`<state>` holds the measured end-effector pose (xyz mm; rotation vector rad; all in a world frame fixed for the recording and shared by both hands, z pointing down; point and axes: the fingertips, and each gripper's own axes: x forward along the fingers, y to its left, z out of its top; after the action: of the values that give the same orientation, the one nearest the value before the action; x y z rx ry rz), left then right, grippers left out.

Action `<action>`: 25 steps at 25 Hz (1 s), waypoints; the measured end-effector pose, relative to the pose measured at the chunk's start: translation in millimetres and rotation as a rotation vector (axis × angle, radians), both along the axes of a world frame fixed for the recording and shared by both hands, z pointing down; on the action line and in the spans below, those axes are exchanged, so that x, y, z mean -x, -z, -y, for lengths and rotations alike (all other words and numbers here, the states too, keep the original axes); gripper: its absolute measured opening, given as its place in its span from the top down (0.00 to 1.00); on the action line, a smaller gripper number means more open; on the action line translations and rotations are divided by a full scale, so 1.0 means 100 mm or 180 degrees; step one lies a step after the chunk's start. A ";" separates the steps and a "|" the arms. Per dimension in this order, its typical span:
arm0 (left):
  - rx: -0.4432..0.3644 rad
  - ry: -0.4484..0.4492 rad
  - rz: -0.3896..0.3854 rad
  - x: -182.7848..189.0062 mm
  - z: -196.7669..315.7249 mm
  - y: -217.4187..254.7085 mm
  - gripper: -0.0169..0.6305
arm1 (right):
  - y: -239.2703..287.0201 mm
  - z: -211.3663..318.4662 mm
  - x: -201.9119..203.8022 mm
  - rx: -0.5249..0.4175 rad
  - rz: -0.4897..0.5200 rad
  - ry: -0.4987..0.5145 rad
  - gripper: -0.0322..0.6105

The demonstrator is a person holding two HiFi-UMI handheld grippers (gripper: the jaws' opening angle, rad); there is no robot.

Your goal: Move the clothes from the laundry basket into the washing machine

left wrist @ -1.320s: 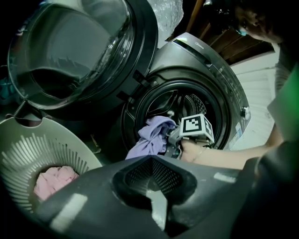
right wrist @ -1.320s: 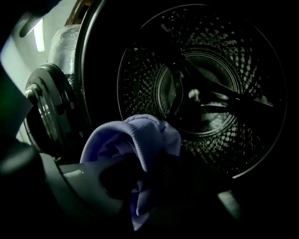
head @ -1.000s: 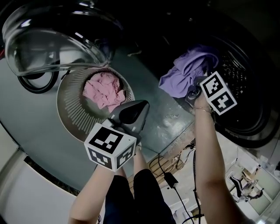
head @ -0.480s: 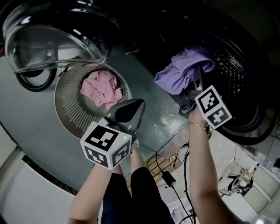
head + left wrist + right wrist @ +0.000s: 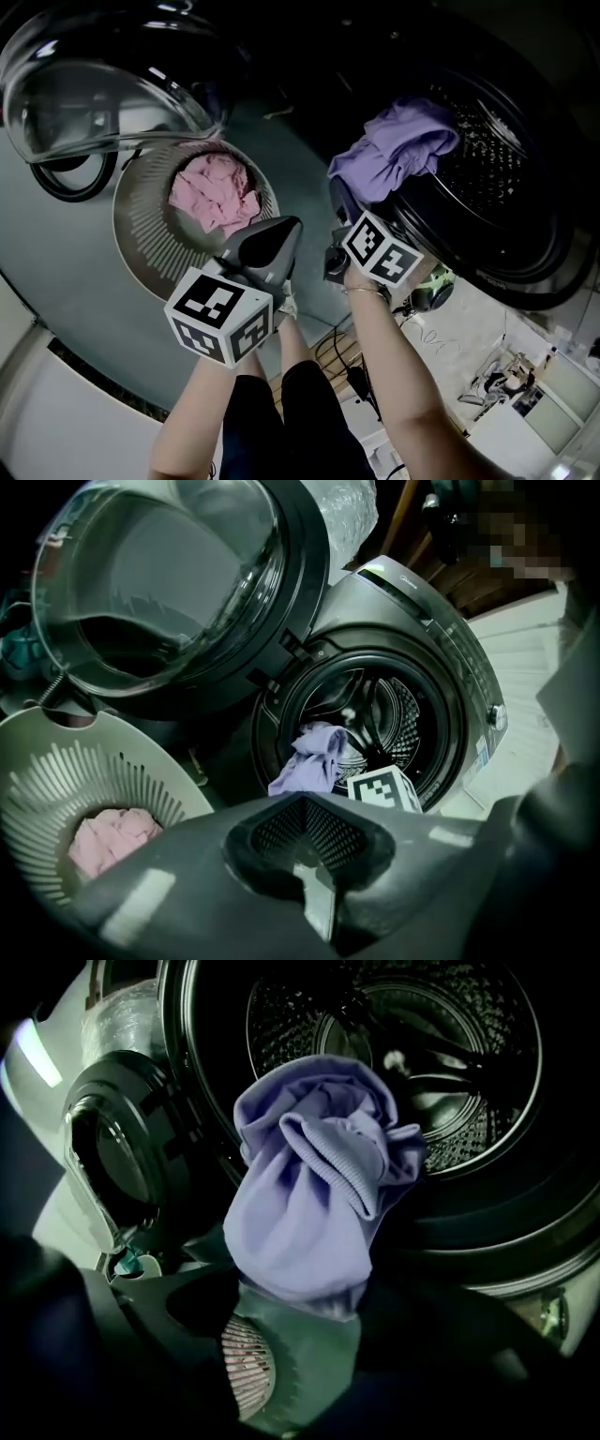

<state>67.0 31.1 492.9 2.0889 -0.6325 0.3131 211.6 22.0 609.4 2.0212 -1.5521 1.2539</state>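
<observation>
- The washer's glass door (image 5: pixel 103 84) hangs swung wide at far left, well out of my way.
- Just below it sits the laundry basket (image 5: pixel 131 220), with one pink garment (image 5: pixel 216 192) bunched at the bottom. It's the only thing I can see left in there, so I judge that piece is next.
- My left gripper (image 5: pixel 291 227) hangs over the basket's near rim with its jaws together and nothing between them. It points towards the pink garment but is clear of it.
- My right gripper (image 5: pixel 314 1354) is where the change is. A second ago it was up at the drum's mouth, clamped on the purple garment. Since then its jaws have just been opening, and the hand has dropped back and down towards me. The jaws now stand wide apart with only the washer's front showing between them, and the cloth's lower hem hangs just ahead of them, touching neither pad as far as I can see.
- The purple garment (image 5: pixel 394 150) has been let go. It lies heaped on the lower lip of the opening, part of it inside and a fold drooping down the outside.
- Behind it the drum (image 5: pixel 506 169) looks otherwise empty and dark.
- I'd call this piece delivered but not secure: it may slide out or get caught when the door shuts, so it wants a push further in.
</observation>
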 end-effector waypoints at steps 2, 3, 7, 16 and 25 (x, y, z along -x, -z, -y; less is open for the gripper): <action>-0.0001 -0.0005 -0.0018 -0.02 0.00 -0.02 0.96 | 0.01 0.09 -0.10 -0.0053 -0.0045 -0.0066 0.64; 0.0002 -0.0005 -0.0024 -0.03 0.00 -0.03 0.96 | 0.07 0.14 -0.18 -0.0104 -0.0119 -0.0101 0.84; -0.0007 0.0000 -0.0029 -0.04 0.01 -0.01 0.96 | 0.39 0.46 -0.49 -0.0395 -0.0442 -0.0096 0.88; -0.0097 -0.0022 -0.0055 -0.08 0.08 0.10 0.96 | 1.06 1.06 -1.40 -0.0935 -0.0927 -0.0599 0.88; -0.0097 -0.0060 -0.0044 -0.12 0.05 0.08 0.96 | 0.84 1.04 -1.43 -0.0749 -0.0637 -0.0505 0.38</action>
<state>78.9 25.7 484.7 2.1254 -0.6131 0.3011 354.2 -81.7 525.2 2.3762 -1.5293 0.9199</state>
